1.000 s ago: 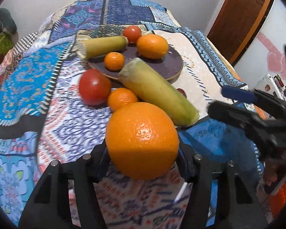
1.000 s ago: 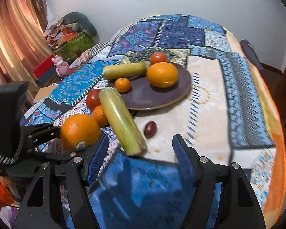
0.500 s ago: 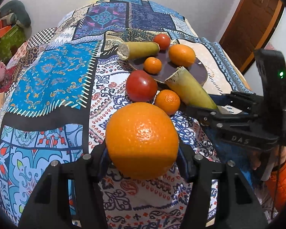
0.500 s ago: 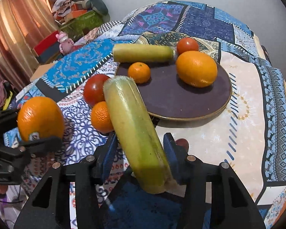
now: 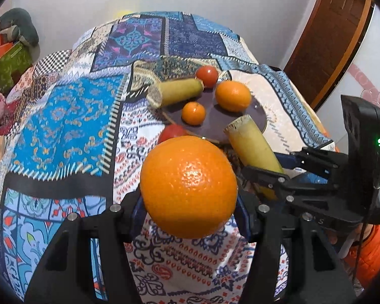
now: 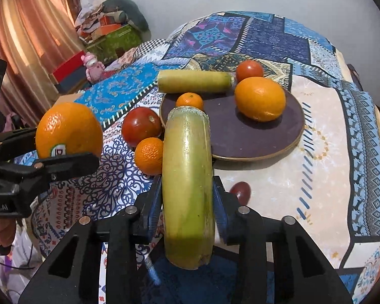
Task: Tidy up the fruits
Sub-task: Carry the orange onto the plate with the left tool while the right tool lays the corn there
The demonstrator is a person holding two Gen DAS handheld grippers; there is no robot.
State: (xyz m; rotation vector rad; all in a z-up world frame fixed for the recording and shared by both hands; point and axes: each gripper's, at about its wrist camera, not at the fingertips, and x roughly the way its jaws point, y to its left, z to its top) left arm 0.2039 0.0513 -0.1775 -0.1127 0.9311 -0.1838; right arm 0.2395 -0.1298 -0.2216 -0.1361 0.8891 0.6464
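My left gripper is shut on a large orange and holds it above the patterned cloth; it also shows in the right wrist view. My right gripper is shut on a long yellow-green fruit, lifted off the cloth, its far end near the plate's rim. The dark round plate holds an orange, a small tangerine, and a second yellow-green fruit lying across its far rim. A tomato sits by that rim.
On the cloth left of the plate lie a big tomato and a tangerine. A small dark red fruit lies near my right fingers. Clutter and boxes stand beyond the table's left side.
My right gripper has closed on the long yellow-green fruit and lifted it. My left gripper has risen with the orange and swung back from the plate.
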